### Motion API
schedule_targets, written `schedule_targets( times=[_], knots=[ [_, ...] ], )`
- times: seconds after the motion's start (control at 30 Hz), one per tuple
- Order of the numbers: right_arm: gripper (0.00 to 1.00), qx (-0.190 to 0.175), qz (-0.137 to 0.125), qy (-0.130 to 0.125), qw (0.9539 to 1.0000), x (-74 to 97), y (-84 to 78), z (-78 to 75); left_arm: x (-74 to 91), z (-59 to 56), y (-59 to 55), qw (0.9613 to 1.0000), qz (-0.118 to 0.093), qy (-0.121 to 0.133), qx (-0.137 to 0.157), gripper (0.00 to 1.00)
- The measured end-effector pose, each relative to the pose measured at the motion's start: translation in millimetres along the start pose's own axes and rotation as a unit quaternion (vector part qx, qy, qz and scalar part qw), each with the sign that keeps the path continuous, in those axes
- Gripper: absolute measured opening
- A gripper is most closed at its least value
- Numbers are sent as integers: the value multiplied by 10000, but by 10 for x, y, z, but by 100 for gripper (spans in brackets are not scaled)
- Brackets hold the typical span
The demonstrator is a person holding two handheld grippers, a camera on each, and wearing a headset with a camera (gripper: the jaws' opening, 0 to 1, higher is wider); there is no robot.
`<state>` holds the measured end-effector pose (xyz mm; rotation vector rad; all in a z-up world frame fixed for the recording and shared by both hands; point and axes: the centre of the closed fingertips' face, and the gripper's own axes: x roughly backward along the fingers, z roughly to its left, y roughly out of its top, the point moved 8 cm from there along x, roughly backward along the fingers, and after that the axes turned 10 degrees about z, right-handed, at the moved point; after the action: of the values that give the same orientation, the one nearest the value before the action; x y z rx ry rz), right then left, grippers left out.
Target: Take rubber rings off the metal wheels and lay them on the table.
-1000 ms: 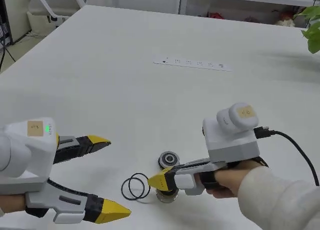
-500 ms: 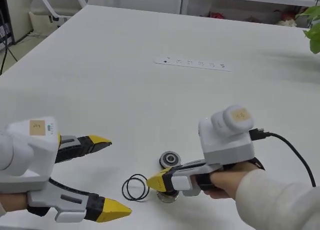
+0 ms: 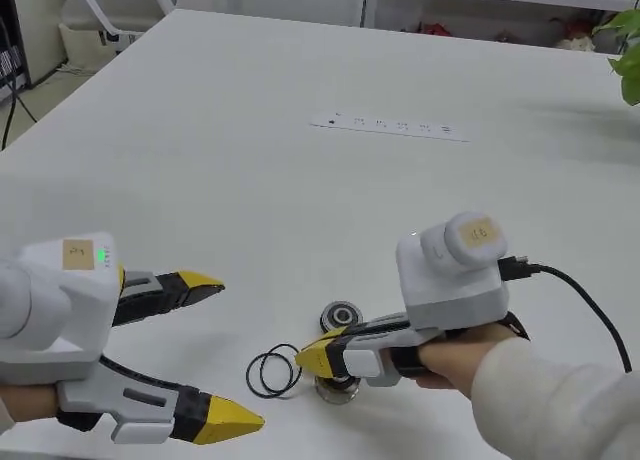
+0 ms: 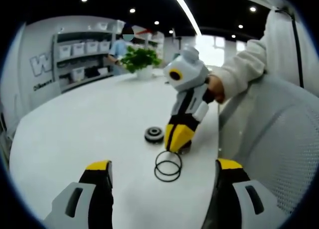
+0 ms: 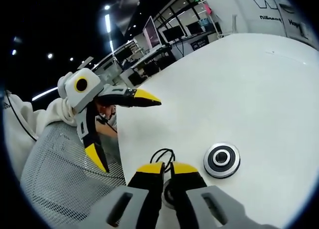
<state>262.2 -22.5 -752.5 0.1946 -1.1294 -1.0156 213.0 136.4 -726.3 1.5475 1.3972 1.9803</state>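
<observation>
Two rubber rings (image 3: 272, 370) lie flat on the table (image 3: 250, 160), overlapping each other and free of any wheel. Judged: these are already taken off and set down as the task asks.

Just beside the rings, on their right in the head view, stands a metal wheel (image 3: 338, 388), mostly hidden under the tips of the right gripper (image 3: 318, 356). A second wheel (image 3: 341, 316) sits a little further back, apart from the rings, with nothing touching it. It has a dark band round its rim, possibly a ring not yet removed, but this is too small to be sure.

Right gripper: jaws drawn together, with only a slit between them in the right gripper view, and the tips pointing down at the near wheel. Judged: placed so to pick at a ring on that wheel. Whether rubber is pinched in the slit cannot be told, because the tips cover the spot. The loose rings lie just beyond the tips, apart from them.

Left gripper (image 3: 215, 350): jaws wide apart, holding nothing, above the table on the rings' left. In its own view the rings lie ahead, between its two jaws and nearer than either wheel. Judged: held ready to steady the wheel.

Power strip (image 3: 385, 126): well apart, not involved.
</observation>
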Motion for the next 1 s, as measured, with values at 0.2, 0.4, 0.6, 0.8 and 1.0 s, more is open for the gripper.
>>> schedule_targets(
  times=[0.2,0.4,0.6,0.8,1.0],
  knots=[
    [5,64,-4,-56,10000,8,10,-9,-4,-8,-3,10000,21,-19,8,86],
    [7,81,6,-113,9999,28,11,-32,-1,-7,-4,10000,20,-11,14,86],
    [9,169,-44,-158,9997,66,30,-30,-1,-7,-5,10000,25,-13,15,86],
    [12,258,-148,-207,9993,117,59,-40,2,-9,-3,10000,20,-11,18,86],
    [12,290,-289,-300,9987,193,100,-68,-1,-12,-6,10000,34,-25,16,86]
  ],
)
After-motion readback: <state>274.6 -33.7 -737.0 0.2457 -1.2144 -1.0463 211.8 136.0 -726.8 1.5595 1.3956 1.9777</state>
